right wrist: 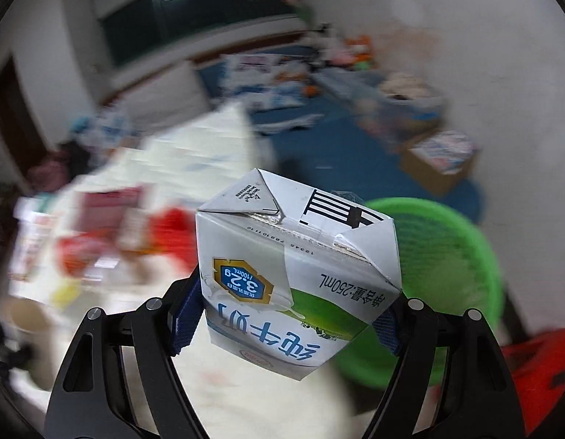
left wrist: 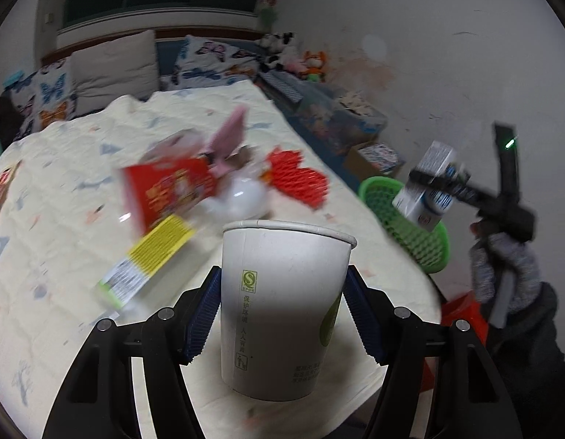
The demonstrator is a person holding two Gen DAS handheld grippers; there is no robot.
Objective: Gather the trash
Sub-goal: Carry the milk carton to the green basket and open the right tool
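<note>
Left tool (left wrist: 282,314) grips smooth white paper cup (left wrist: 282,303), green "S" logo; right tool (right wrist: 288,316) clamps creased 250mL milk carton (right wrist: 297,281), "3.2g" badge.

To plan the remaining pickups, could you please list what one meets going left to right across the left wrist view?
Yellow-labelled wrapper → red packet → paper cup held in the left gripper → green basket → milk carton in the right gripper → gloved hand.
</note>
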